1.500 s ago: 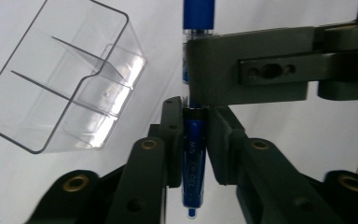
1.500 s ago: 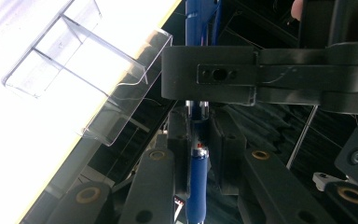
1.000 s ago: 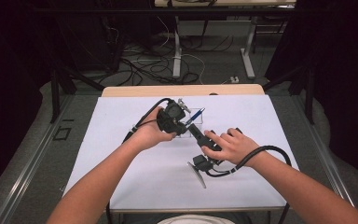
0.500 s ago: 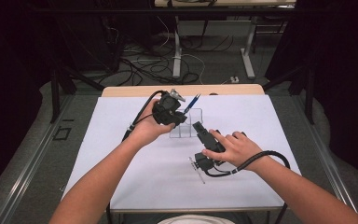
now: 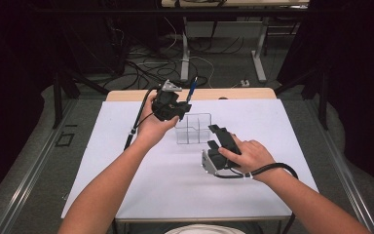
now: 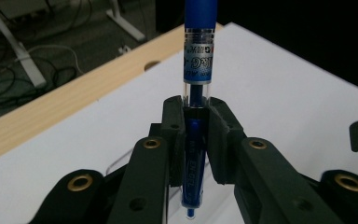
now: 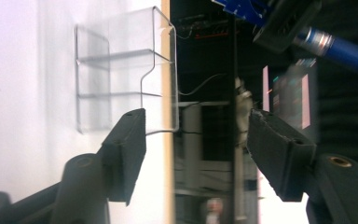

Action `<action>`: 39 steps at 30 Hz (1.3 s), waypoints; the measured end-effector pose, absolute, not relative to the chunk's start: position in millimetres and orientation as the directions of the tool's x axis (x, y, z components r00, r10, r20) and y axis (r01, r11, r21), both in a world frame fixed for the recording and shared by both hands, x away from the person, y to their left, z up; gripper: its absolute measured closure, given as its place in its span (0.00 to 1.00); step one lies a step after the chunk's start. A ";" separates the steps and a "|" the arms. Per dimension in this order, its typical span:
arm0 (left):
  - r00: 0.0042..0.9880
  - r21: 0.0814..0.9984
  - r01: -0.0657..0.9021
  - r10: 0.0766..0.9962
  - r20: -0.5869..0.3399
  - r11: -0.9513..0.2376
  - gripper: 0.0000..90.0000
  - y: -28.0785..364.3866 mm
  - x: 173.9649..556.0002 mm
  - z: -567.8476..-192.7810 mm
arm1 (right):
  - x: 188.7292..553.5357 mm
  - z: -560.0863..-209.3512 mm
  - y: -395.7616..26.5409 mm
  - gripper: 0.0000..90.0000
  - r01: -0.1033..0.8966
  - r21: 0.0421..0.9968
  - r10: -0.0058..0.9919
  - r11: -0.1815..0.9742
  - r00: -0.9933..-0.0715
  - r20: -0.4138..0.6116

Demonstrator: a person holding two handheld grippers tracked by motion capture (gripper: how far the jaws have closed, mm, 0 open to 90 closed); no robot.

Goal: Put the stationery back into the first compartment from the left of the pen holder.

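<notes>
Up close, the left gripper (image 5: 177, 105) has its two black jaws pinched tight on a blue pen (image 6: 196, 70), the pads pressing the clear lower barrel from both sides. In the left gripper view the pen stands straight up between the jaws, its blue cap end rising out of the top of the picture and its tip poking out below the pads. From the high view, the left hand (image 5: 152, 127) holds that gripper up off the white table (image 5: 126, 161) near its far edge, left of the middle, with the pen slanting up and away over the bare wooden strip (image 5: 233, 93) that runs along the far edge.

Just below and to the right of it stands a clear plastic organizer (image 5: 193, 128), divided into compartments, a little beyond the middle of the table. In the right gripper view its open compartments face the camera.

The right gripper (image 5: 217, 134) lies low on the table under the right hand (image 5: 246, 155), nearer the right edge, its jaws pointing toward the organizer. They have just been opening and stand parted with nothing gripped; one jaw lies just beside the organizer's wall, and I cannot tell whether it touches.

A black cable (image 5: 272, 168) loops round the right wrist.
</notes>
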State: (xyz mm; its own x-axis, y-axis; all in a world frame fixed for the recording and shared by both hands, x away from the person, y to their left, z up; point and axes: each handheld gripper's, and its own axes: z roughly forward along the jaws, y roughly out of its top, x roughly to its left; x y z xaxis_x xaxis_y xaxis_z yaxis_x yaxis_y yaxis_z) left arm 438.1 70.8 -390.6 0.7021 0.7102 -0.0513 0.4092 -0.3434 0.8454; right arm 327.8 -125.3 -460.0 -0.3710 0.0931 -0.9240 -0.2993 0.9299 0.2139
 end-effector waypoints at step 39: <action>0.591 0.886 0.436 0.793 -0.149 -0.159 0.88 88.7 454.8 -452.3 | 354.2 -461.5 -170.3 0.00 0.259 0.887 0.776 0.382 -0.611 -0.155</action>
